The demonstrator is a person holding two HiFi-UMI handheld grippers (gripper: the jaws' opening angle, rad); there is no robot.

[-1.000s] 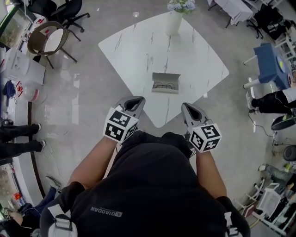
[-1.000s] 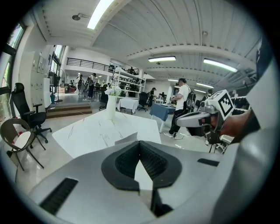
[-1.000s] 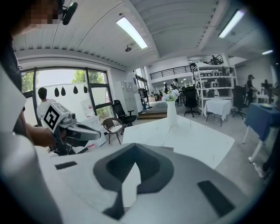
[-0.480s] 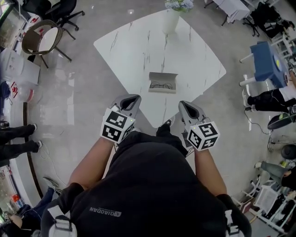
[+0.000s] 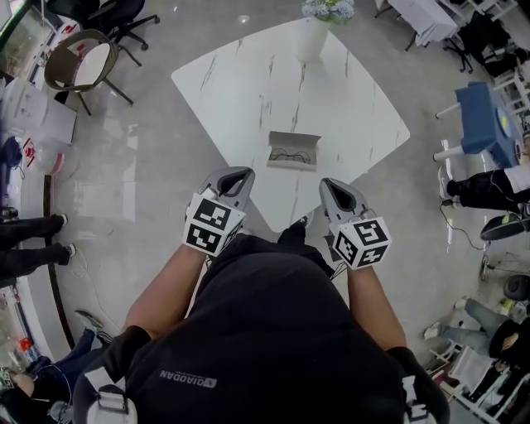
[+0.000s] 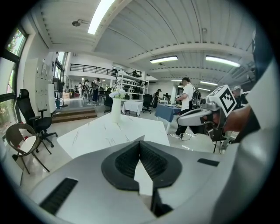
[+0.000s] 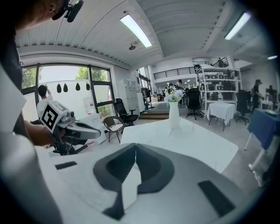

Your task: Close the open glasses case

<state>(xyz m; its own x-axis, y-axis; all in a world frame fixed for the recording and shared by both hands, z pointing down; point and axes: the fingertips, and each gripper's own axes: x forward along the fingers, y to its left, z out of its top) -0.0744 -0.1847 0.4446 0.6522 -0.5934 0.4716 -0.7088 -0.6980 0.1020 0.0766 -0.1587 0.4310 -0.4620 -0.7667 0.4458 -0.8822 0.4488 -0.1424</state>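
Two grippers hover just off the near corner of the white marble table: the left gripper and the right gripper. Each has its jaws pressed together on nothing. The person's dark shirt hides the floor below that corner. The flowers in the white vase at the table's far corner are cut off by the frame's top edge. The open glasses case lies on the table, nearer the near corner than the vase. The spectacles inside are too small to detail. Its long axis runs side to side, with the lid raised along the far edge. Glossy grey floor surrounds the table, and a brown chair stands off its left.
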